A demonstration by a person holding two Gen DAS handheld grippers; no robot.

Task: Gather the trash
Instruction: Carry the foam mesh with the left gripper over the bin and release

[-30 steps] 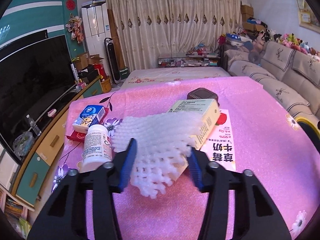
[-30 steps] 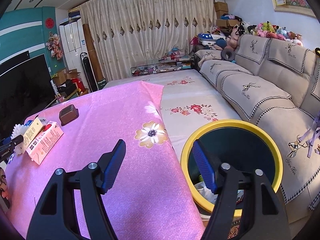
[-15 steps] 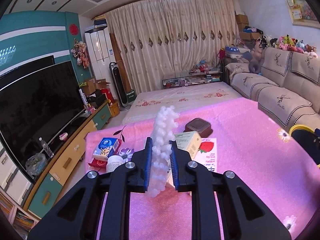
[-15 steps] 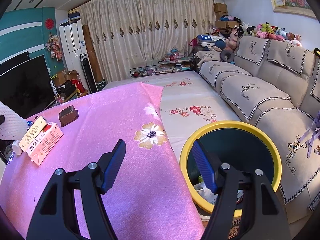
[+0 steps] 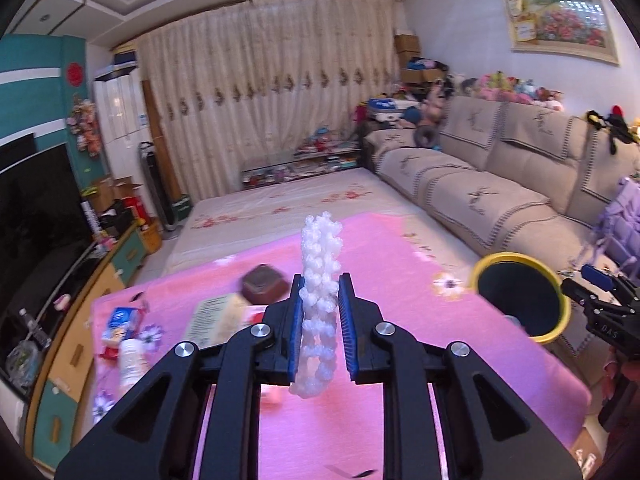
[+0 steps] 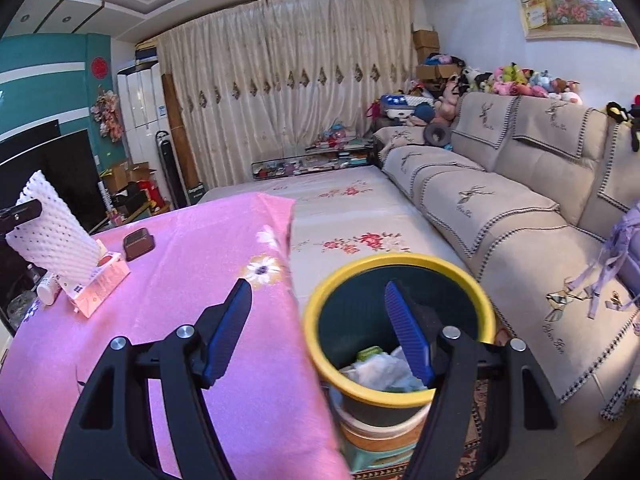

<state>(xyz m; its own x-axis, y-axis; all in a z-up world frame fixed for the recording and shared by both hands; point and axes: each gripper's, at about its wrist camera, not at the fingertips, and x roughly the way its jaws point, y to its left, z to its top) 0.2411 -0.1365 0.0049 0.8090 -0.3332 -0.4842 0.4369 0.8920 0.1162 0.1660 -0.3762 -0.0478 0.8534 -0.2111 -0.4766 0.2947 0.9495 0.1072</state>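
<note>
— Above the pink table [image 5: 400, 360], holding a foam net [image 5: 320, 292] upright in the left gripper [image 5: 319, 320], pinched between nearly closed blue pads [image 5: 295, 344], clear of the cloth.

— Carrying step, then?

— Looks so. Lifted already, not yet binned. Bin [image 5: 520, 300] standing off the table's right edge, beside the sofa [image 5: 480, 196], well apart from the net.

— And the right gripper [image 6: 318, 332]?

— Hovering over the bin [image 6: 400, 394] rim, spread wide, gripping nothing.

— Calling for what next?

— Probably swinging right past the table edge, centring over the yellow rim, then opening. Foam being light, likely drifting if let go high. Box [image 6: 100, 280], bottle [image 5: 130, 362] and dark case [image 6: 138, 243] lying near the far left corner.
</note>
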